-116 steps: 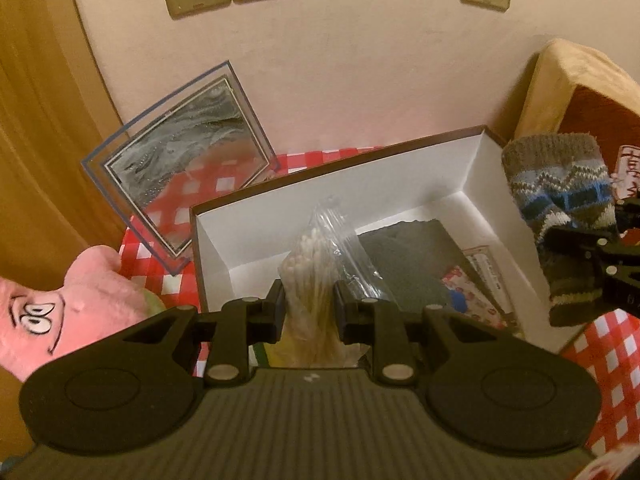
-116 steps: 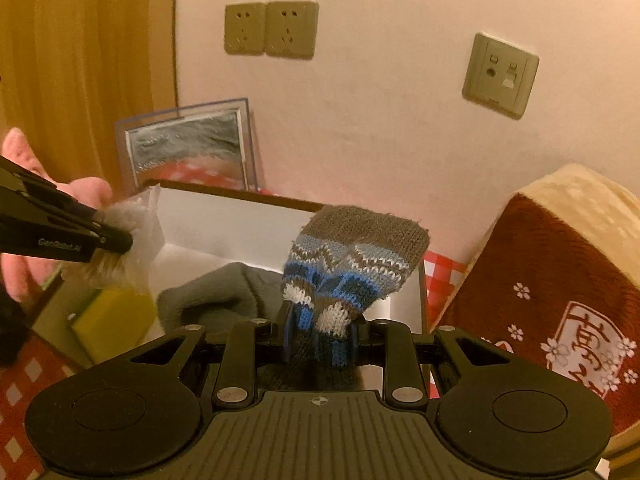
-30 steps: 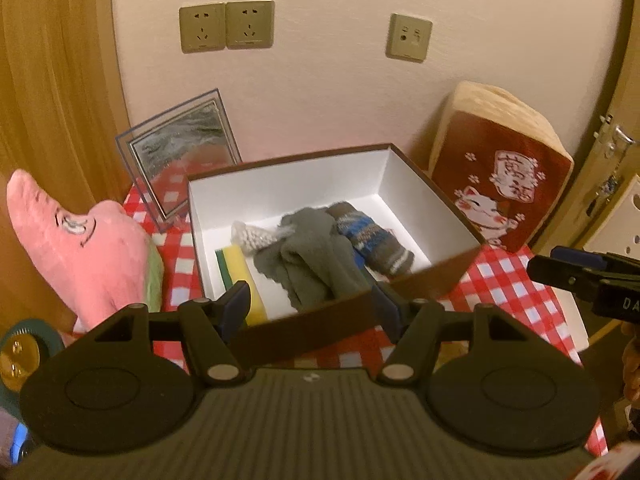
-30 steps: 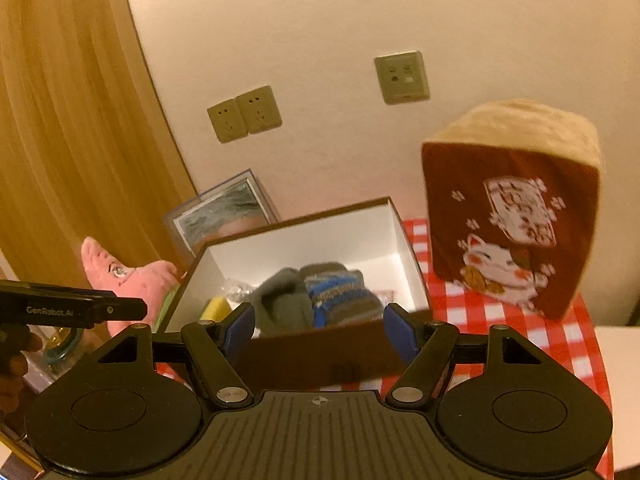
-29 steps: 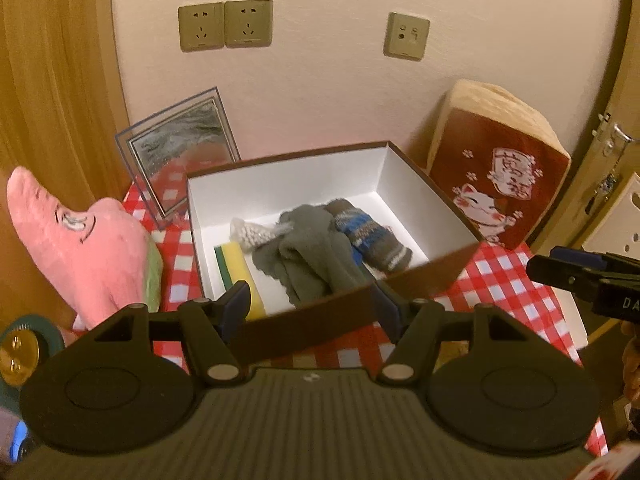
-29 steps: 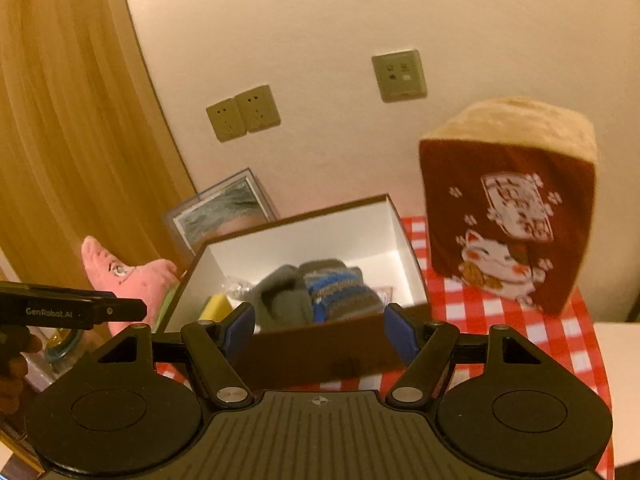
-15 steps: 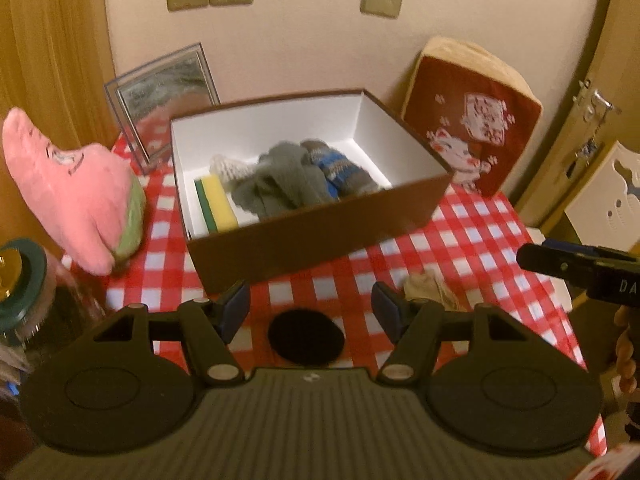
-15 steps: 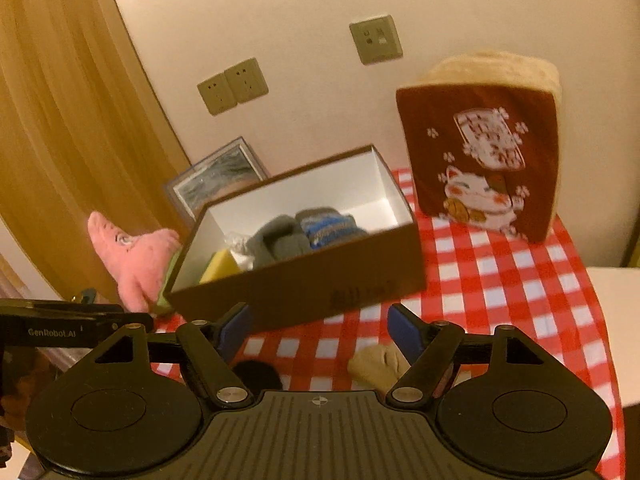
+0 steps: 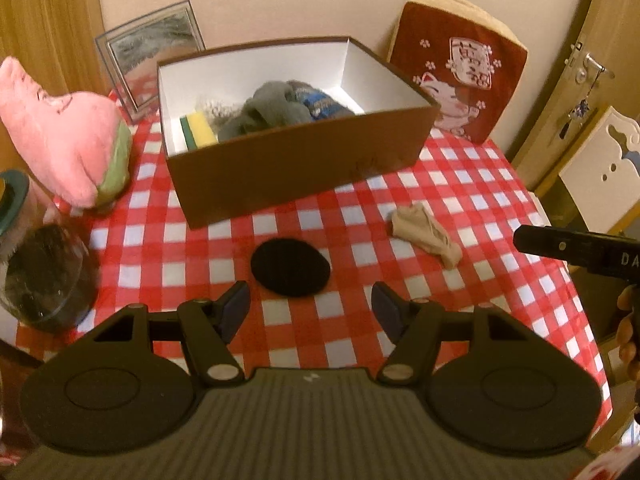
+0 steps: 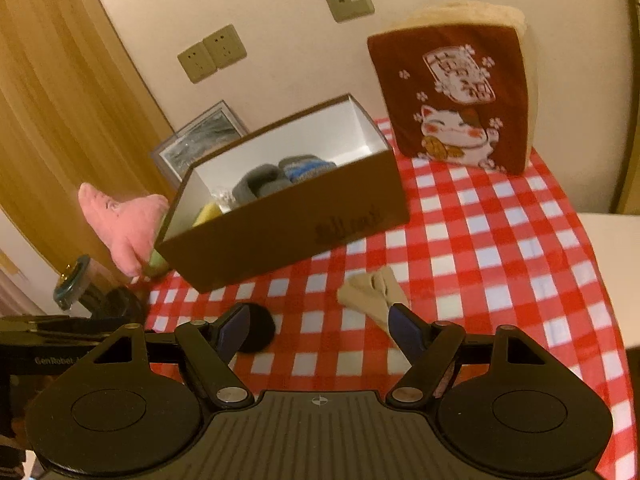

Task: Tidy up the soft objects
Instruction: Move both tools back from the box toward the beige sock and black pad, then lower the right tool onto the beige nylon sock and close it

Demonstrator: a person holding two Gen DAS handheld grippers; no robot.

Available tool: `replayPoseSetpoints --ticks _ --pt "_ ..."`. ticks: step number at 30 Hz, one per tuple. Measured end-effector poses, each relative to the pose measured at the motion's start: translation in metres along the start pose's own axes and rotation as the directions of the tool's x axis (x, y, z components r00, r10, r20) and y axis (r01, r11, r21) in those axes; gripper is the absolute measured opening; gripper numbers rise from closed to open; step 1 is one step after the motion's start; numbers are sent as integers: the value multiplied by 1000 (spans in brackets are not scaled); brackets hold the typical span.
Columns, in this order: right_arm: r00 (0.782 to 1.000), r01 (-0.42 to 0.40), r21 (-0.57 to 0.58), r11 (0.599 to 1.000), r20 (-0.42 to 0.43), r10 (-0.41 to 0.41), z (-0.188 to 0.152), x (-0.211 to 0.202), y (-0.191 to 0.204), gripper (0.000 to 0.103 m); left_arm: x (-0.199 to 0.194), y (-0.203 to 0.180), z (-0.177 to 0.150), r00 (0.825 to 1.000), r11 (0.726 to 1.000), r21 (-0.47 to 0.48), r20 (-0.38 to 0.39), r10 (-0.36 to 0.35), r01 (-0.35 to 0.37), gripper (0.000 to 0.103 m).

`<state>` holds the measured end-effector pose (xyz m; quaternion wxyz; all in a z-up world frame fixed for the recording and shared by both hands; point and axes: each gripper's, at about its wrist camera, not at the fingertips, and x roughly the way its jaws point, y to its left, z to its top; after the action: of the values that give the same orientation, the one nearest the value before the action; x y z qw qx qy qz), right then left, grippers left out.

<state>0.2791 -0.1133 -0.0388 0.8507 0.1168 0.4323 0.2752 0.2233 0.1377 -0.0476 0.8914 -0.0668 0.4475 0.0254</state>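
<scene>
Beige sock (image 9: 426, 231), crumpled, just ahead-right of released left tongs (image 9: 310, 306); flat round black pad (image 9: 290, 267) dead ahead; right tongs (image 10: 318, 326) released, empty; checkered tabletop (image 9: 460, 184) around.

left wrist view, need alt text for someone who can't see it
The open left gripper hovers over a red checked tablecloth, above a black round pad. A beige sock lies to the right; behind stands a brown box holding socks.

Red-checked tablecloth (image 9: 460, 168), framed picture (image 9: 154, 46) leaning on the wall at the back left, glass jar (image 9: 38, 264) at the left edge, wall sockets (image 10: 212, 58) above, door handle (image 9: 592, 66) far right.
</scene>
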Motion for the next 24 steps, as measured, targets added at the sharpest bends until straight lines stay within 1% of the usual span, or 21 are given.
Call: replayPoseSetpoints --ticks 3,8,12,16,18,21,24 --pt "1000 27 -11 1000 -13 -27 -7 1 -1 76 2 -1 -7 1000 1000 1 -14 0 0 65" --pt "998 51 14 999 -49 -50 -18 5 -8 76 10 -8 -18 999 999 34 -37 18 -17 65" --pt "994 75 2 997 -73 -75 -23 8 -10 76 16 -12 -25 999 999 47 -49 17 -15 65" --pt "992 89 -22 996 -90 -91 -27 13 -9 76 23 -16 -29 998 998 57 -66 17 -14 65" --pt "992 86 -23 996 -92 -88 -29 15 -10 76 27 -16 -31 997 998 58 -73 18 -14 65" --pt "990 78 -40 996 -117 -82 -33 21 -10 76 33 -17 -34 996 998 57 -84 22 -17 65" --pt "987 93 -53 994 -130 -99 -37 27 -11 76 40 -19 -35 996 998 57 -87 29 -24 65"
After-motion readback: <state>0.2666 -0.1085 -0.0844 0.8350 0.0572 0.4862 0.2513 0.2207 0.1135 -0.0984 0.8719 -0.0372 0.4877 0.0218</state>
